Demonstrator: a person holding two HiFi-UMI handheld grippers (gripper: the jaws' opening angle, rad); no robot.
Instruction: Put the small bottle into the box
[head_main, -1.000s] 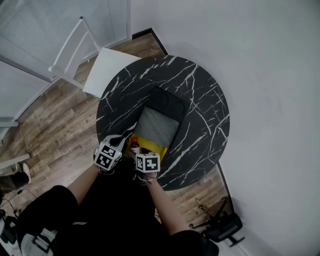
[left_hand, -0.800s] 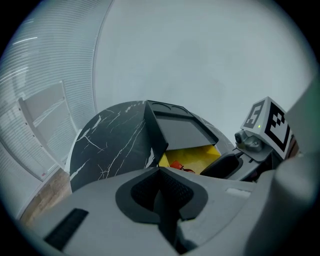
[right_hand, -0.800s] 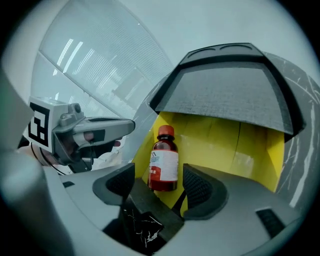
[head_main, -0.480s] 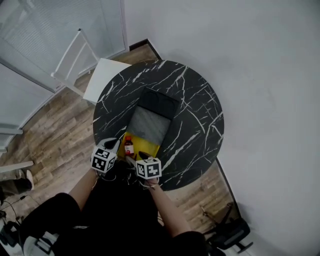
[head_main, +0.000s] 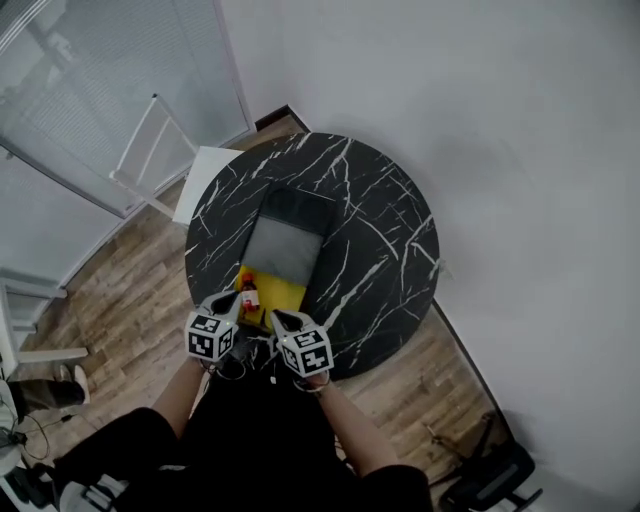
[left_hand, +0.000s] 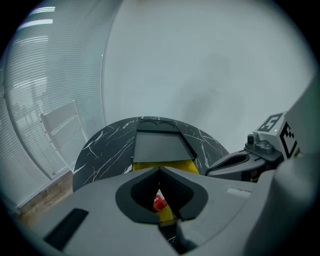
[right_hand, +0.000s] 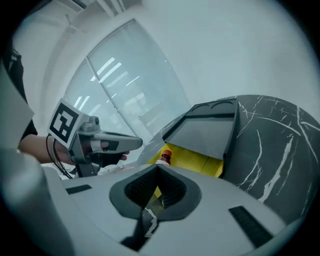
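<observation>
The small bottle (head_main: 247, 297) with a red cap stands upright on the yellow near end of the box (head_main: 281, 250), a long dark box with a grey inside on the round black marble table (head_main: 380, 230). My left gripper (head_main: 232, 301) is shut and empty, its tip just left of the bottle. Through the gap behind the left gripper's (left_hand: 160, 170) jaws the red cap (left_hand: 159, 202) shows. My right gripper (head_main: 279, 318) sits right of the bottle at the table's near edge. Its (right_hand: 159, 167) jaws are closing and the tips meet with nothing between them. The bottle (right_hand: 165, 156) stands beyond them.
A white chair (head_main: 150, 150) and a white panel (head_main: 205, 170) stand left of the table, by a glass wall with blinds. A grey wall rises on the right. A dark object (head_main: 495, 475) lies on the wood floor at the lower right.
The right gripper's jaws have closed. Both grippers have drawn back a little toward the table's near edge. The bottle still stands on the yellow end. The head view has shifted.
</observation>
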